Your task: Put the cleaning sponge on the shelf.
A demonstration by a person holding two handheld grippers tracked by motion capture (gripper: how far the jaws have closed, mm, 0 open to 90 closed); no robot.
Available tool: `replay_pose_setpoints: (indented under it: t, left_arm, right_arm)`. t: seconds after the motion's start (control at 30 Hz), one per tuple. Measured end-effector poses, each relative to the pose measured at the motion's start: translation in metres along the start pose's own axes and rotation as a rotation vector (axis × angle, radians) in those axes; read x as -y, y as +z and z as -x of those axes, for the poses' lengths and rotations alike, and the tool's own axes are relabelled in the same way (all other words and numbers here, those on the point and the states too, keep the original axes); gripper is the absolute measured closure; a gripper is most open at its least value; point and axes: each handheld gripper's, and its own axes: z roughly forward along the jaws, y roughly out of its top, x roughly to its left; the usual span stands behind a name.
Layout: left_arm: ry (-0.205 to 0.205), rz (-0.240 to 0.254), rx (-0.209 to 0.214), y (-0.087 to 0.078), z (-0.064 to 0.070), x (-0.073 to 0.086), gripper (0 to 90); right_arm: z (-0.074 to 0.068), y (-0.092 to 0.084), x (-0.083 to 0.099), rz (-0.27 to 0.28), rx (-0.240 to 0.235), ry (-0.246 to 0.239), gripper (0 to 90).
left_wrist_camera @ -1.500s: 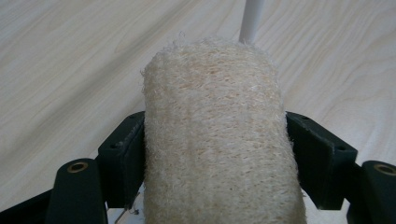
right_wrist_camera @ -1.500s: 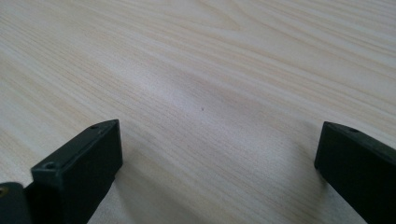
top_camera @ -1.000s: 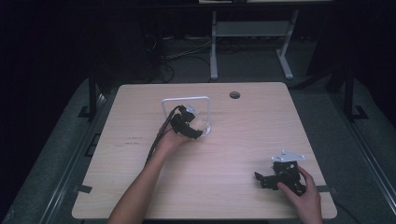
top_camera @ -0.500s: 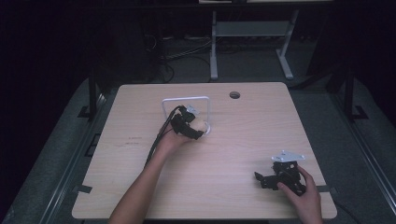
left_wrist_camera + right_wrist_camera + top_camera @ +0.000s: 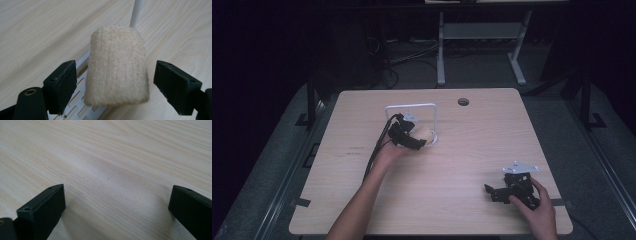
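Slotted white base (image 5: 82, 105) visible under sponge (image 5: 116, 66).

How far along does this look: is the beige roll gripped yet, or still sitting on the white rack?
Nothing looks finished. In hand: the left gripper has its jaws open on either side of the beige fuzzy roll, which lies on the white slotted wire rack, not yet squeezed. Left: closing and lifting. The right gripper rests open over the wooden table.

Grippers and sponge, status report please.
Left gripper open, jaws either side of sponge, not touching. Sponge on white rack. Right gripper open, empty, on table. Nothing in way.
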Motion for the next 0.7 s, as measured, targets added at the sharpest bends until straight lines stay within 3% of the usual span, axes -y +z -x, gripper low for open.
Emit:
replay_pose_setpoints:
  t: [0.2,0.33,0.4,0.43,0.53,0.6,0.67,0.7]
  left_arm:
    - [-0.016,0.039,0.000,-0.021,0.006,0.004,19.1]
    - [-0.026,0.082,0.022,-0.038,0.011,0.004,27.0]
    - [-0.019,0.097,0.040,-0.046,0.015,0.003,40.9]
    - [-0.018,0.104,0.050,-0.048,0.018,0.003,40.9]
    - [-0.008,0.122,0.114,-0.051,0.027,0.004,56.9]
    - [0.008,0.118,0.147,-0.049,0.033,0.005,74.7]
    - [0.010,0.111,0.163,-0.047,0.035,0.006,84.5]
    - [0.016,0.101,0.175,-0.045,0.036,0.006,84.5]
  right_arm:
    - [0.000,0.000,0.000,0.000,0.000,0.001,0.7]
    - [0.000,0.000,0.000,0.000,0.000,0.000,0.7]
    - [0.000,0.000,0.000,0.000,0.000,0.000,0.7]
    - [0.000,0.000,0.000,0.000,0.000,0.000,0.7]
    - [0.000,0.000,0.000,-0.001,0.000,0.001,0.7]
    - [0.000,0.000,0.000,0.000,0.000,0.001,0.7]
    - [0.000,0.000,0.000,0.000,0.000,0.001,0.6]
    - [0.000,0.000,0.000,0.000,0.000,0.001,0.6]
